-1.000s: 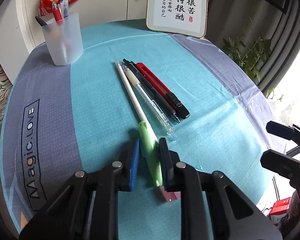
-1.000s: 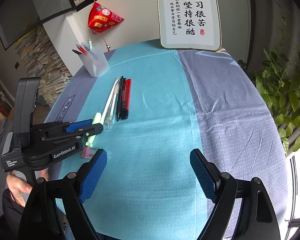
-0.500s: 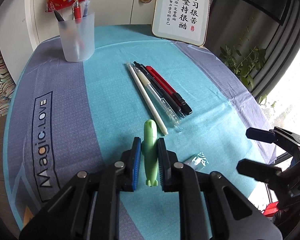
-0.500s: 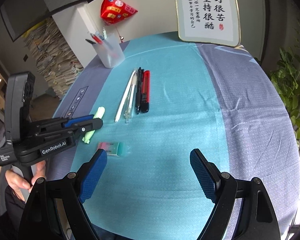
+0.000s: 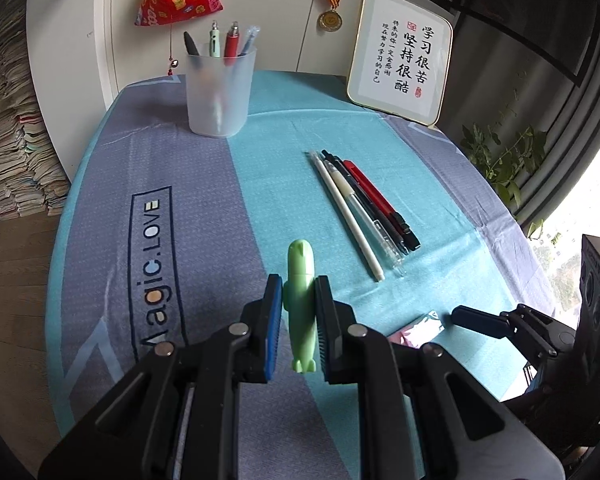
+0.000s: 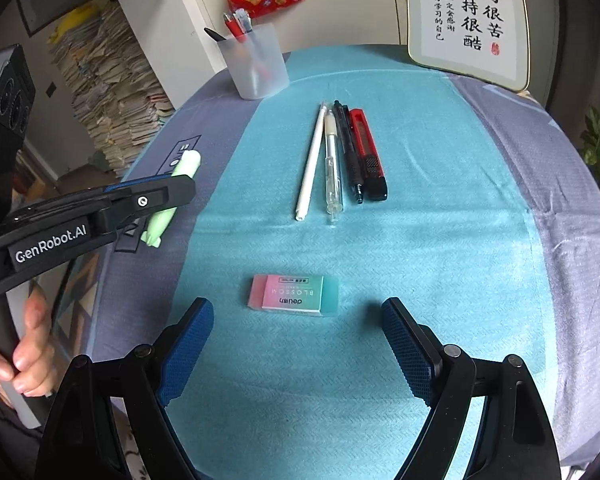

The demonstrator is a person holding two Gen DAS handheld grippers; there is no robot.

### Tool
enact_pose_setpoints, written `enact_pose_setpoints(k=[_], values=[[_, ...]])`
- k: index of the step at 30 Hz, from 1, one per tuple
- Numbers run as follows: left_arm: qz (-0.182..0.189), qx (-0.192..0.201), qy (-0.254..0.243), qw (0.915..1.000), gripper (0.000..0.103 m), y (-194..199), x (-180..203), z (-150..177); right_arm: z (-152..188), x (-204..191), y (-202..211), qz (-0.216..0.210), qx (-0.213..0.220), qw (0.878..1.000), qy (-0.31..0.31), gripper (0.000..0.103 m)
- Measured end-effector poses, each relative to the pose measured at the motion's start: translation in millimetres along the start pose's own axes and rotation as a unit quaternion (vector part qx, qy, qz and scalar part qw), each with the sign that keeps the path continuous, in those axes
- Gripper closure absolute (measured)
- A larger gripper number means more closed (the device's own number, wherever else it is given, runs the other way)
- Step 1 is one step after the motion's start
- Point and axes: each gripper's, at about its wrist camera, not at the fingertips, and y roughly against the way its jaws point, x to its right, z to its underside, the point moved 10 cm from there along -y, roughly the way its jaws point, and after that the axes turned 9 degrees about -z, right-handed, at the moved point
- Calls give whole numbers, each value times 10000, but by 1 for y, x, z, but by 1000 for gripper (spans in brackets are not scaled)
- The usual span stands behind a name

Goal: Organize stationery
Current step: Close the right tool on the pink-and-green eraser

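Note:
My left gripper (image 5: 298, 292) is shut on a light green highlighter (image 5: 300, 280) and holds it above the tablecloth, pointing toward the frosted pen cup (image 5: 219, 92). It also shows in the right wrist view (image 6: 172, 196) at the left. My right gripper (image 6: 298, 322) is open and empty, just in front of a pink and teal eraser (image 6: 294, 294) lying on the cloth. A white pen (image 6: 311, 160), a clear pen (image 6: 332, 160), a black pen (image 6: 350, 152) and a red utility knife (image 6: 368, 152) lie side by side mid-table.
The pen cup (image 6: 256, 62) holds several pens at the back left. A framed calligraphy sign (image 5: 400, 68) leans at the back right. The round table's edge (image 5: 66, 208) drops off at the left. Paper stacks (image 6: 108, 88) stand beyond it.
My left gripper has lifted the green highlighter off the cloth and moved it left, away from the pens. The eraser it lay beside is now uncovered. My right gripper has closed in on the eraser.

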Motion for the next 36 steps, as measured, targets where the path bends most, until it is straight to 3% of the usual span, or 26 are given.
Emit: enact_pose_setpoints(k=[3, 6, 10, 11, 17, 25, 36], values=[[5, -25, 126, 9999, 89, 0, -10, 2, -2, -2, -4, 389, 0, 9992, 131, 19], [-25, -12, 152, 9999, 89, 2, -16, 4, -1, -4, -6, 710, -27, 9966, 404, 28], [-1, -42, 197, 9998, 89, 1, -18, 5, -2, -1, 0, 706, 45, 9970, 303, 51], [3, -43, 207, 9998, 89, 1, -19, 6, -3, 0, 0, 682, 45, 9973, 275, 53], [28, -12, 142, 9999, 89, 5, -17, 8, -1, 1, 3, 429, 131, 9989, 101, 53], [41, 77, 153, 9998, 89, 9, -19, -2, -3, 11, 20, 520, 300, 9982, 24, 53], [142, 281, 221, 9993, 89, 23, -21, -22, -12, 8, 36, 322, 386, 9987, 6, 53]])
